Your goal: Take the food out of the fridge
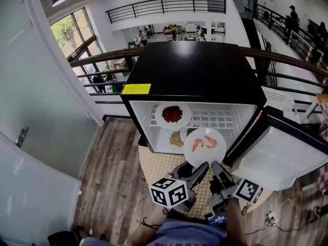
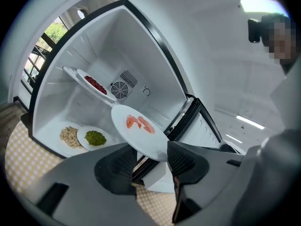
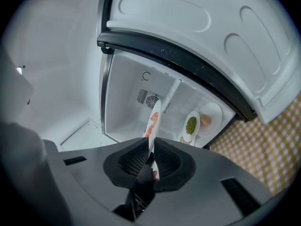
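Plate of shrimp at the mouth of the open fridge.
Head view: the plate of shrimp sits just outside the fridge, with the right gripper at its near rim and the left gripper beside it. Left gripper view: jaws spread, the plate's rim showing between them. Right gripper view: jaws pinch the plate's rim, seen edge-on.

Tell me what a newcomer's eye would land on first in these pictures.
A white plate of shrimp stands out at the front of the open black-topped mini fridge. The right hand-held gripper is clamped on its rim, and the left hand-held gripper is open beside it. Inside, a plate of red food sits on the upper shelf and a plate of green food on the fridge floor.
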{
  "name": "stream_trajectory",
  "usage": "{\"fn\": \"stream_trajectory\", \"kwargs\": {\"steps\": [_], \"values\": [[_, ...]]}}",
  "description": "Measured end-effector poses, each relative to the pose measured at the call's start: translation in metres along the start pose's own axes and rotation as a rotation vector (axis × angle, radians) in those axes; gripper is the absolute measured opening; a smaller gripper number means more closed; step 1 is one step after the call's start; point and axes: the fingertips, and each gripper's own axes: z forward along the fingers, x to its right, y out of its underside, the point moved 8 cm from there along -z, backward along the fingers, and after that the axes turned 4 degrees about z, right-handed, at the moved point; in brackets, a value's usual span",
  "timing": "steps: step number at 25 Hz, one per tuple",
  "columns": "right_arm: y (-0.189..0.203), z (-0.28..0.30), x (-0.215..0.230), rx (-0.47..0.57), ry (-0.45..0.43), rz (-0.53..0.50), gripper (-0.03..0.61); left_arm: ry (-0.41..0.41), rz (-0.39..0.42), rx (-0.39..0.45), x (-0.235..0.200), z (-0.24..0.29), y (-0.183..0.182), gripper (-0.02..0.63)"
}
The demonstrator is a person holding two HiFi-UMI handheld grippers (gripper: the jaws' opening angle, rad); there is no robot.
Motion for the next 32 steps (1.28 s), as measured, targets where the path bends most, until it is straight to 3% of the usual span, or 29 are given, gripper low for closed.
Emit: {"fn": "stream_trajectory", "kwargs": {"steps": [4,11,15,23,32], "values": [[0.01,-0.012,0.0,-0.041,-0.038,0.025,0.041,-0.035,-0.008,0.014,0.011,-0.013,0.015,0.209],[0.028,-0.025,0.006,-0.113,-0.027,0.009,0.041,-0.092,-0.022,0.042,0.02,-0.037,0.035,0.21],[0.04,-0.024,0.004,-0.153,-0.036,0.034,0.041,-0.129,-0.017,0.059,0.021,-0.052,0.039,0.21],[0.059,-0.007,-0.004,-0.211,-0.081,-0.011,0.043,-0.203,0.001,0.102,0.012,-0.08,0.034,0.21],[0.102,-0.009,-0.016,-0.238,-0.102,-0.02,0.043,-0.234,0.002,0.102,0.009,-0.126,0.042,0.21]]}}
